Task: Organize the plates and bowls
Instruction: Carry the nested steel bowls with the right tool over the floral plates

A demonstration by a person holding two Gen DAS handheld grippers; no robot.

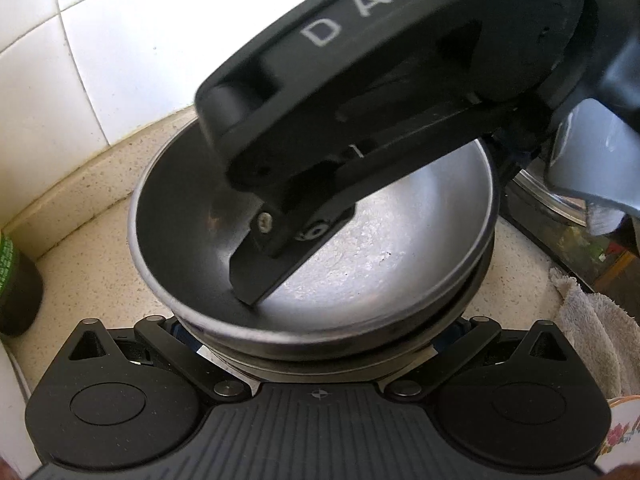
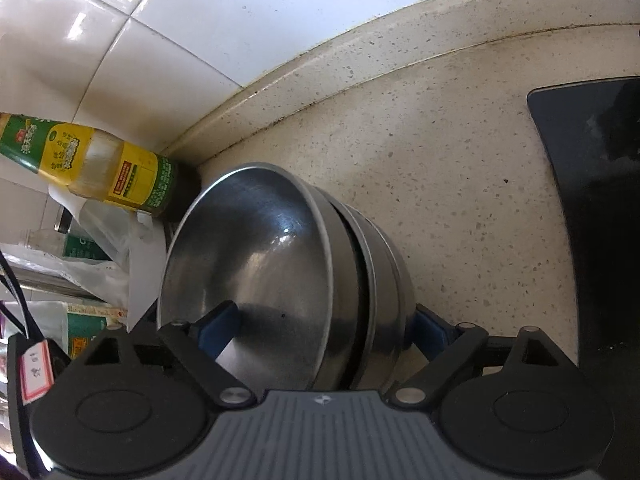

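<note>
A stack of nested steel bowls [image 1: 360, 272] sits on the speckled counter [image 1: 92, 248] near the tiled wall. My right gripper [image 2: 320, 330] straddles the stack's rim [image 2: 324, 240], one blue pad [image 2: 218, 328] inside the top bowl and the other [image 2: 428, 330] outside the lower bowls; it looks shut on the stack. In the left wrist view the right gripper's black body [image 1: 360, 92] reaches down into the top bowl. My left gripper [image 1: 320, 340] has its fingers spread wide on both sides of the stack's near side, tips hidden under the bowls.
A yellow-green oil bottle [image 2: 100, 164] and plastic-wrapped packets [image 2: 80, 264] stand left of the bowls. A black stove top [image 2: 592, 200] lies to the right. A grey towel [image 1: 596, 320], a floral dish rim [image 1: 624, 428] and a steel kettle [image 1: 592, 160] are at right.
</note>
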